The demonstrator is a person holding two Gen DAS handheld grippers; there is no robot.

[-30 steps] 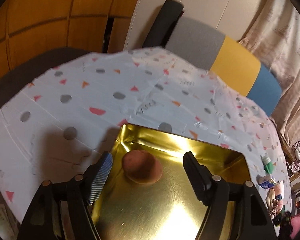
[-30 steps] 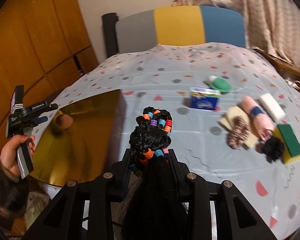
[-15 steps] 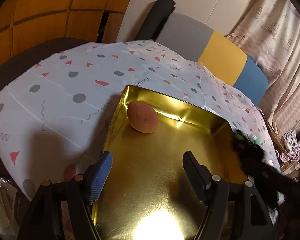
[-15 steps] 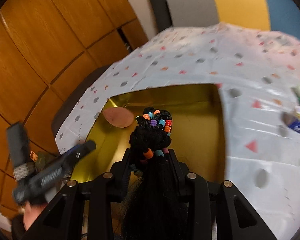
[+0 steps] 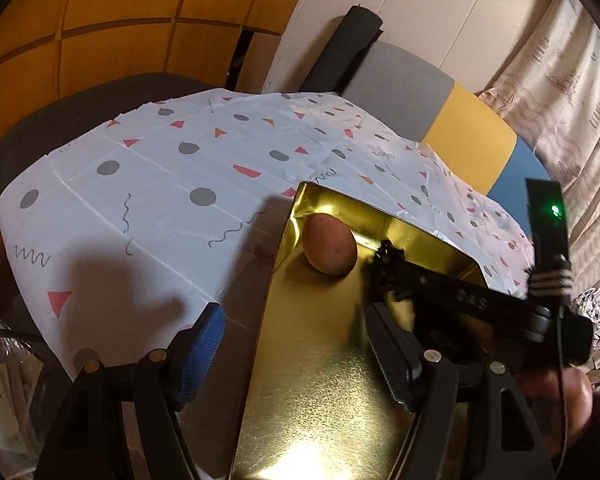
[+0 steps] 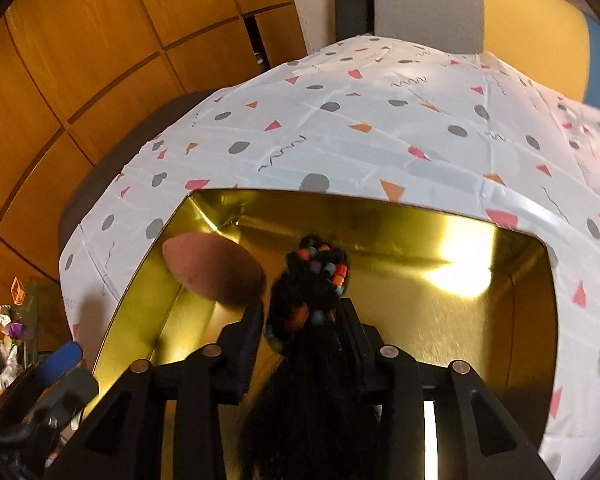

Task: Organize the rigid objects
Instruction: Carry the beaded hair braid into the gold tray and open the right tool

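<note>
Right wrist view: the right gripper [image 6: 304, 312] has its jaws closed on a black braided hairpiece [image 6: 312, 280] strung with coloured beads; the hair trails back between the fingers toward 6 o'clock. The bundle is held over the open gold box [image 6: 512, 280], near its far wall. A reddish-brown egg-shaped object [image 6: 214, 270] sits in the box's corner at 10 o'clock from the bundle, close beside it. The box rests on a white tablecloth [image 6: 380, 136] printed with grey dots and coloured triangles.

Left wrist view: the left gripper [image 5: 300, 344] stands with fingers wide apart and nothing between them, over the near left edge of the gold box [image 5: 320, 380]. The egg-shaped object [image 5: 329, 245] lies at 12 o'clock, in the box's far corner. The right gripper [image 5: 388, 264] enters from 3 o'clock, its beaded bundle just beside the egg.
</note>
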